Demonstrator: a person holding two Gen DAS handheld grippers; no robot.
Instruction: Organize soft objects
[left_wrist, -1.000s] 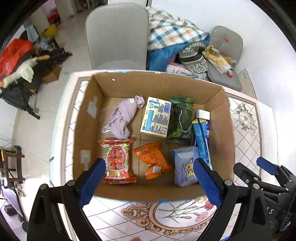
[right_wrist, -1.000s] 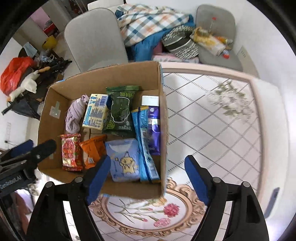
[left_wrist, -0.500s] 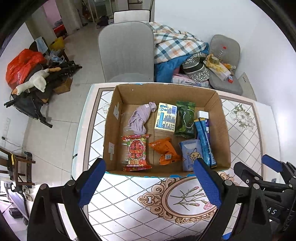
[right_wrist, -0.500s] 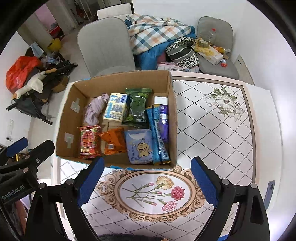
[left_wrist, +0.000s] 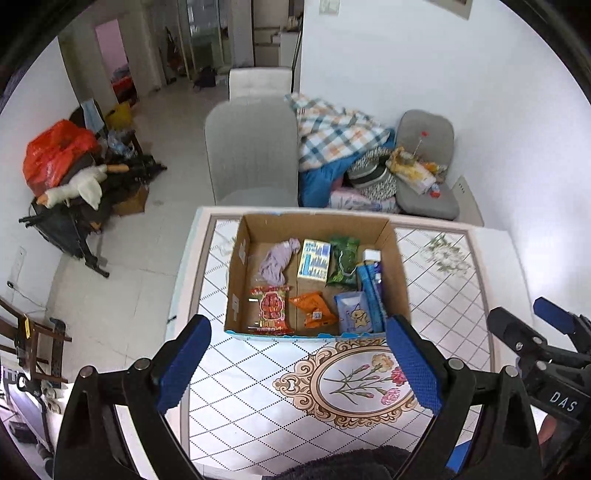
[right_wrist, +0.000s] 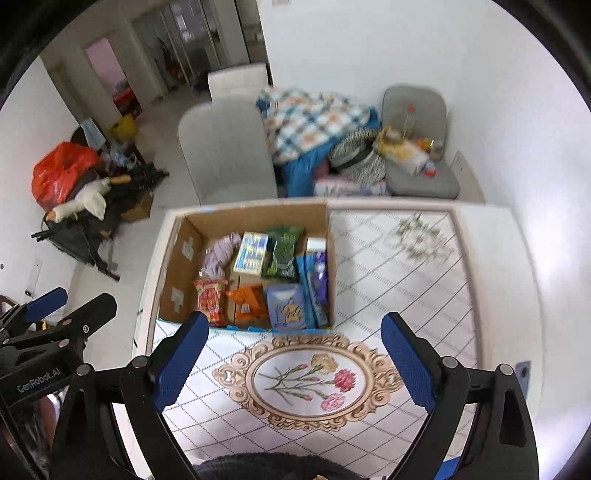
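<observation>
Your left gripper (left_wrist: 299, 363) hangs above the tiled table (left_wrist: 443, 295) with its jaws spread wide and nothing between them; your right gripper (right_wrist: 293, 363) is likewise agape and empty. The cardboard box (left_wrist: 400, 266) sits on the table's far side, holding a lilac cloth (left_wrist: 275, 262), snack packets and tissue packs.

Both cameras look steeply down from high above the near edge of the surface (left_wrist: 443, 280), facing the far wall. The left view stands further left. Both share the cardboard box (left_wrist: 397, 254) and the far chairs (right_wrist: 225, 147).
</observation>
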